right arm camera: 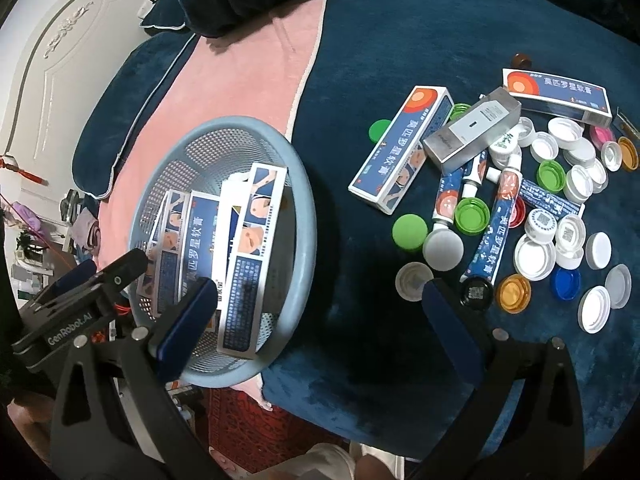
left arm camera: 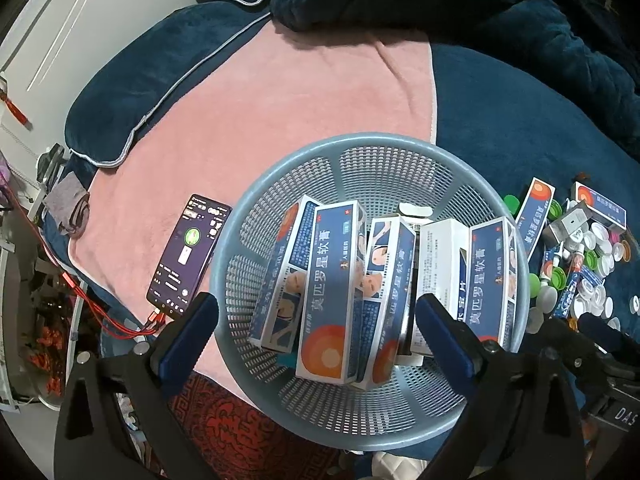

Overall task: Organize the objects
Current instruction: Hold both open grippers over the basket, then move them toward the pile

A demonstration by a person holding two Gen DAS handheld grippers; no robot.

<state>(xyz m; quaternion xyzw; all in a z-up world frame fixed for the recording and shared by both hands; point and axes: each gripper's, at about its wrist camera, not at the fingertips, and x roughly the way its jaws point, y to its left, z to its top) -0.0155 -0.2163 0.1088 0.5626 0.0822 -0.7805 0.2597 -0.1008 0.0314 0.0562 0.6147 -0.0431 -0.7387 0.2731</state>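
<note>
Both my grippers, left gripper and right gripper, gape empty. Ointment boxes stand on end, leaning, in the blue mesh basket at lower centre. Another ointment box lies diagonally, orange end toward upper right, beside bottle caps.

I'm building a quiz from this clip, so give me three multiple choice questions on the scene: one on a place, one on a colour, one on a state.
1. Where do most ointment boxes sit?
A. in the basket
B. on the phone
C. on the pillow

2. What colour is the basket?
A. red
B. light blue
C. yellow

3. How is the right tool?
A. shut on a cap
B. shut on a tube
C. open, holding nothing

Key: 1 A, several boxes stand inside it; 2 B, its mesh wall is pale blue; 3 C, its fingers stand wide apart with nothing between.
</note>
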